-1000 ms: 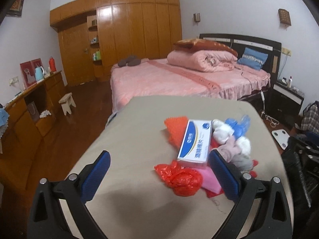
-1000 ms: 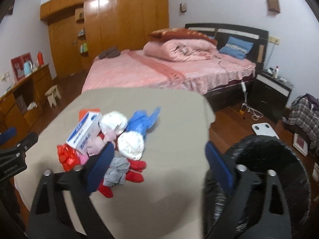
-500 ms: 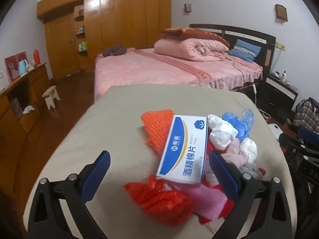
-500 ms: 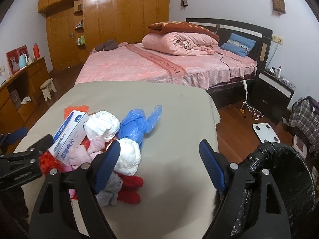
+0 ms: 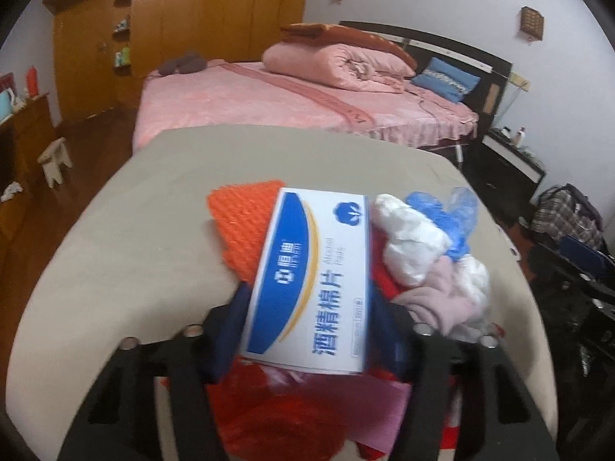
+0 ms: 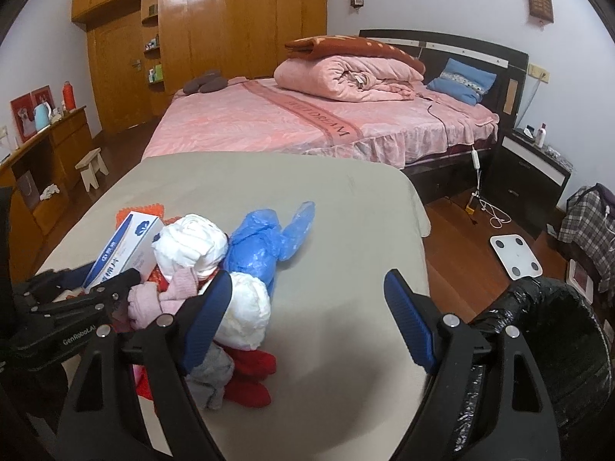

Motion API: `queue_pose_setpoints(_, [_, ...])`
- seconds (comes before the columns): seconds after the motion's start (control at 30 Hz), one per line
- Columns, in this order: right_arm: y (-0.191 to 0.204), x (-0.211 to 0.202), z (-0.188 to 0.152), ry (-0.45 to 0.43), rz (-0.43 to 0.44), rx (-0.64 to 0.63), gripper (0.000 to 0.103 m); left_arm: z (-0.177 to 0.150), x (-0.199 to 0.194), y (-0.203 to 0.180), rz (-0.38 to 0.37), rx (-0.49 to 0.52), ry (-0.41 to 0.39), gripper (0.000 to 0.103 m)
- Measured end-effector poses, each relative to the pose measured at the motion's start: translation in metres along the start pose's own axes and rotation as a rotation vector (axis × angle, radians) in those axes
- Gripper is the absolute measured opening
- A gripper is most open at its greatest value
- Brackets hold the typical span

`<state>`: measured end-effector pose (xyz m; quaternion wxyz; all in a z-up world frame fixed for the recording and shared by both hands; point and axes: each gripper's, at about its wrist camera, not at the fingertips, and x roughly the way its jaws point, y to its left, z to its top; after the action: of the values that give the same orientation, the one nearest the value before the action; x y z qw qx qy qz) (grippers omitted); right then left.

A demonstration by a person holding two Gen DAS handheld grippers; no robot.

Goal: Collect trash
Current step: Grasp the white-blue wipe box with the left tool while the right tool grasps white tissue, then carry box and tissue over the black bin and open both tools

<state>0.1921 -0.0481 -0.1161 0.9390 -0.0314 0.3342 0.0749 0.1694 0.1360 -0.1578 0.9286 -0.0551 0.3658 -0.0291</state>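
A heap of trash lies on the beige-covered table. It holds a white and blue box, an orange mesh, white wads, a blue plastic bag, a red bag and a pink cloth. My left gripper is closing, its blue pads against both long sides of the box. My right gripper stands open over bare cloth, its left finger beside a white wad. A bin with a black liner stands at the right.
A pink bed stands beyond the table, with a wooden wardrobe behind it. A dark nightstand, a white scale and cables are on the floor at the right. A small stool and a sideboard are at the left.
My left gripper came forward and down onto the heap, and its jaws narrowed from wide open around the box. My right gripper edged closer to the heap, still open.
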Motion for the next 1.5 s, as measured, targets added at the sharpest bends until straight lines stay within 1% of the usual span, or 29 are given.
queue_pose_setpoints(0.07, [0.002,0.001,0.002,-0.005,0.008,-0.003,0.079,0.001,-0.004,-0.003,0.008,0.011,-0.018,0.058])
queue_pose_setpoints(0.17, [0.007,0.001,0.006,-0.012,0.025,-0.004,0.079,0.003,-0.018,-0.001,0.007,-0.006,-0.056,0.057])
queue_pose_setpoints(0.3, [0.02,0.005,0.013,-0.023,0.054,-0.006,0.079,0.013,-0.034,0.006,0.038,-0.015,-0.104,0.057])
queue_pose_setpoints(0.43, [0.04,0.016,0.018,-0.01,0.097,-0.01,0.079,0.019,-0.039,0.019,0.093,-0.021,-0.118,0.056])
queue_pose_setpoints(0.63, [0.067,0.044,0.017,0.053,0.147,-0.024,0.078,0.017,-0.037,0.036,0.093,-0.035,-0.103,0.056])
queue_pose_setpoints(0.7, [0.072,0.053,0.016,0.079,0.148,-0.035,0.073,0.014,-0.035,0.039,0.089,-0.039,-0.091,0.056])
queue_pose_setpoints(0.8, [0.077,0.066,0.012,0.122,0.179,-0.054,0.057,0.01,-0.034,0.043,0.087,-0.046,-0.082,0.056])
queue_pose_setpoints(0.83, [0.079,0.067,0.011,0.13,0.2,-0.058,0.044,0.008,-0.034,0.043,0.087,-0.048,-0.082,0.056])
queue_pose_setpoints(0.87, [0.08,0.067,0.011,0.137,0.231,-0.063,0.041,0.008,-0.034,0.044,0.086,-0.05,-0.083,0.056])
queue_pose_setpoints(0.97, [0.083,0.058,0.013,0.112,0.256,-0.076,0.034,0.008,-0.037,0.043,0.084,-0.058,-0.093,0.056])
queue_pose_setpoints(1.03, [0.08,0.045,0.016,0.087,0.283,-0.066,0.033,0.01,-0.042,0.043,0.078,-0.064,-0.106,0.056])
queue_pose_setpoints(1.2, [0.066,0.012,0.029,0.015,0.311,-0.043,0.033,0.013,-0.062,0.036,0.06,-0.06,-0.157,0.056])
queue_pose_setpoints(1.33, [0.051,-0.02,0.039,-0.044,0.312,-0.032,0.033,0.019,-0.085,0.021,0.045,-0.044,-0.206,0.056])
queue_pose_setpoints(1.5, [0.027,-0.053,0.041,-0.089,0.314,-0.004,0.033,0.026,-0.11,-0.002,0.03,-0.02,-0.247,0.056])
